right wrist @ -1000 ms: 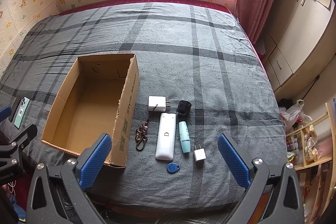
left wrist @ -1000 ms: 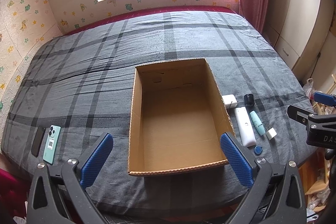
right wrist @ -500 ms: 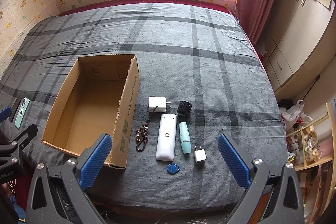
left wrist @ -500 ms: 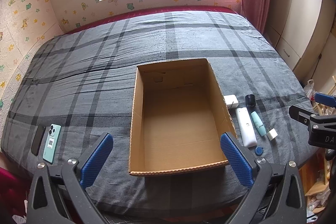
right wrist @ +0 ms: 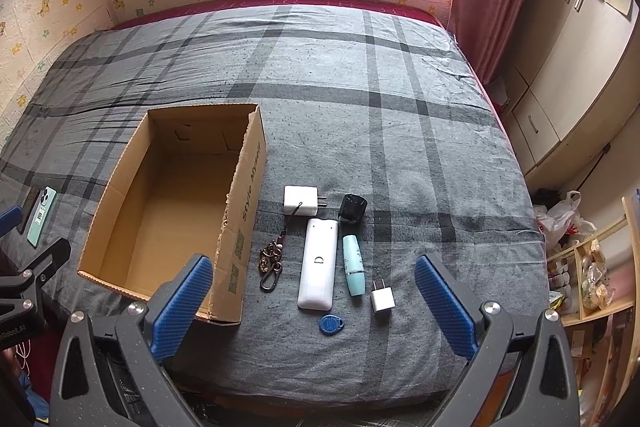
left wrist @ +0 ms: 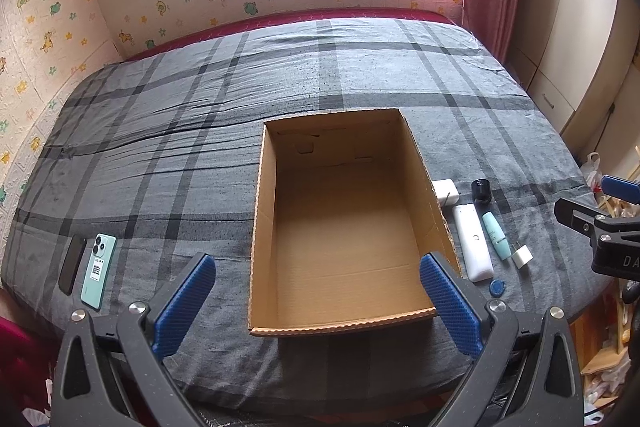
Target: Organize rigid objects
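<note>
The right hand-held gripper [right wrist: 314, 301] is hovering with its fingers spread wide and empty above the row of small things on the bed [right wrist: 400, 147]; the left hand-held gripper [left wrist: 316, 299] is waiting equally released over the empty cardboard box [left wrist: 340, 227]. The white remote [right wrist: 317, 264] is probably the easiest first pick: closing across its narrow width, then lifting clear of the keychain [right wrist: 271, 261] and the mint tube [right wrist: 353, 264] lying beside it. The box wall is partly hiding the white charger [left wrist: 446, 191] from the left view.

Empty cardboard box [left wrist: 340, 227] on plaid bedspread [left wrist: 200, 131], between the wide-spread left tool [left wrist: 318, 301] fingers.
</note>
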